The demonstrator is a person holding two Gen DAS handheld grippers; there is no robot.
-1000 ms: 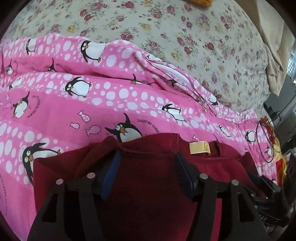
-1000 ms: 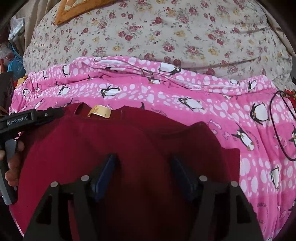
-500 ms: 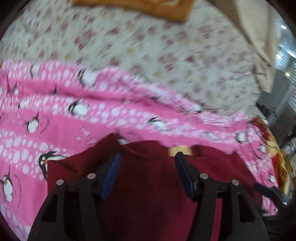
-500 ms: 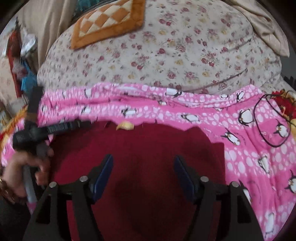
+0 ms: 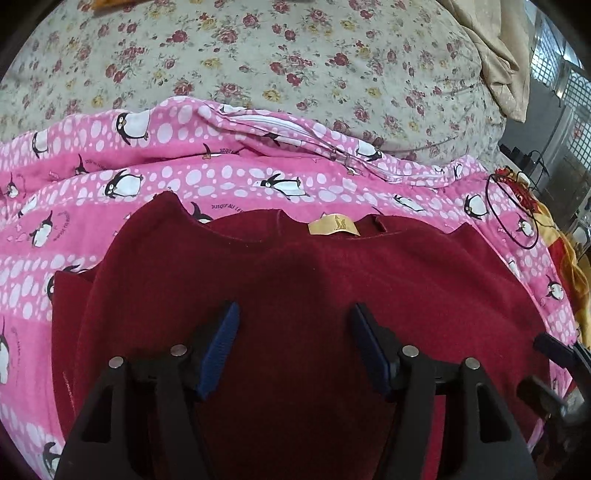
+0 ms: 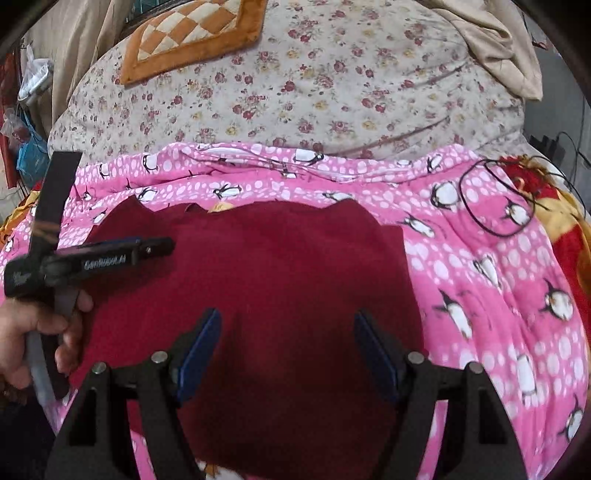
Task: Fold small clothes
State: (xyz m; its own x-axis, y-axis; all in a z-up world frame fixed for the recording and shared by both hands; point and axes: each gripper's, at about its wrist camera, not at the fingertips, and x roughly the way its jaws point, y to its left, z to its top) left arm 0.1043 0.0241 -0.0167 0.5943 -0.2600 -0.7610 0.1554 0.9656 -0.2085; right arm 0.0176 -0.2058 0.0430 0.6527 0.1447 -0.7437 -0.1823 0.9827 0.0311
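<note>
A dark red garment (image 5: 295, 280) lies spread flat on a pink penguin-print blanket (image 5: 221, 177), its collar with a tan label (image 5: 333, 226) at the far edge. It also shows in the right wrist view (image 6: 280, 266). My left gripper (image 5: 293, 325) hovers open above the garment's middle, holding nothing. My right gripper (image 6: 286, 328) is open above the garment too, empty. The left gripper also shows from the side in the right wrist view (image 6: 110, 254), over the garment's left part, held by a hand (image 6: 33, 332).
A floral sheet (image 6: 314, 92) covers the bed beyond the blanket, with an orange checked cushion (image 6: 192, 33) on it. A black cable loop (image 6: 495, 199) lies on the blanket at right. Beige cloth (image 6: 498, 44) hangs at the far right. Clutter stands at the left edge (image 6: 26, 110).
Both grippers have risen and pulled back from the garment, so more of the bed shows. The garment now lies flat and free of both grippers.
</note>
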